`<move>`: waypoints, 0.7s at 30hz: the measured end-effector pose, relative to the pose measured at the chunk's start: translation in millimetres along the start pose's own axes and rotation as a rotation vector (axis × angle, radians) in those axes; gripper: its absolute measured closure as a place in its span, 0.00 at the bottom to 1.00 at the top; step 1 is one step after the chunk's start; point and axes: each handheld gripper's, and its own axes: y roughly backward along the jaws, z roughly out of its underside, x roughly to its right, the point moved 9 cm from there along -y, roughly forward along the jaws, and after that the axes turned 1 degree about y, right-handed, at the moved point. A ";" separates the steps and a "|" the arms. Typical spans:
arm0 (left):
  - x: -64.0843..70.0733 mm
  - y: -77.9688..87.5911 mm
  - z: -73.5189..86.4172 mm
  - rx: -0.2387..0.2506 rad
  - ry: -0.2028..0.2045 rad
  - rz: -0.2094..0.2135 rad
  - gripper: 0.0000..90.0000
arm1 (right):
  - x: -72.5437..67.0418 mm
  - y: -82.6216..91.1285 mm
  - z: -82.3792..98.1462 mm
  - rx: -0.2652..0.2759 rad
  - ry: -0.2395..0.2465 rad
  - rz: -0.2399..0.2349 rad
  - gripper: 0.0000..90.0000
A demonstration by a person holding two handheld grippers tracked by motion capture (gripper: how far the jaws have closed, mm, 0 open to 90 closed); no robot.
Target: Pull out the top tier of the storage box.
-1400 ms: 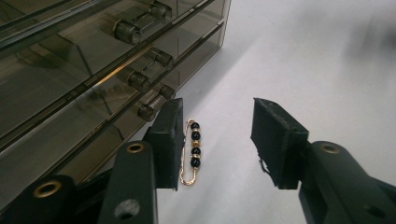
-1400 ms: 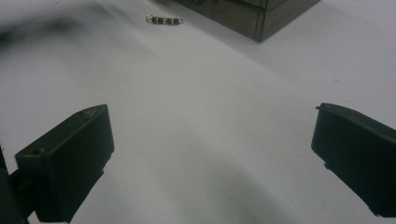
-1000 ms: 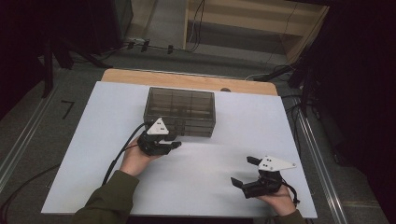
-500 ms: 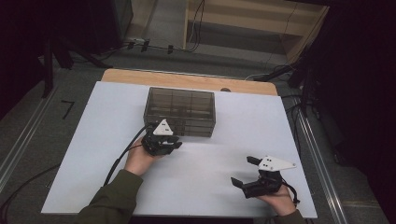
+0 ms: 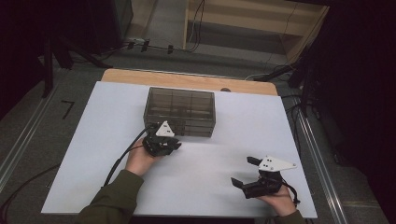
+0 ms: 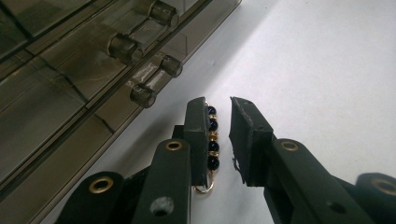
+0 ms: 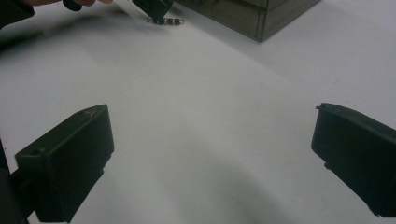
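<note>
I have my left gripper (image 6: 218,107) low on the white surface (image 5: 93,154), right in front of the smoky drawer box (image 5: 181,111), because the bead piece (image 6: 211,135) lies there, just off the box's front face. It is a short row of dark beads with gold spacers and a small wire loop at the end nearest me. I come at it lengthways so the row runs between my jaws rather than across them; that way the pads can take it along its whole length instead of pinching one round bead that would squirt out.

My left jaws have just been closing and now stand narrow, with a slim gap left. The beads lie against the inner face of one jaw while the other pad stands clear of them, so I judge that I have no grip yet: the piece is between the jaws, resting on the surface.

The box's small round drawer knobs (image 6: 142,95) sit close beside my jaw tips, which is why I keep the gripper angled away from the box front.

My right gripper (image 5: 254,173) waits well off from the box, near my edge of the surface, its jaws spread wide and holding nothing, out of the way.
</note>
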 end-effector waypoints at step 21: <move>-2.9 -4.2 6.6 -0.022 0.013 -0.009 0.88 | -0.3 0.3 0.0 0.001 0.001 -0.001 0.00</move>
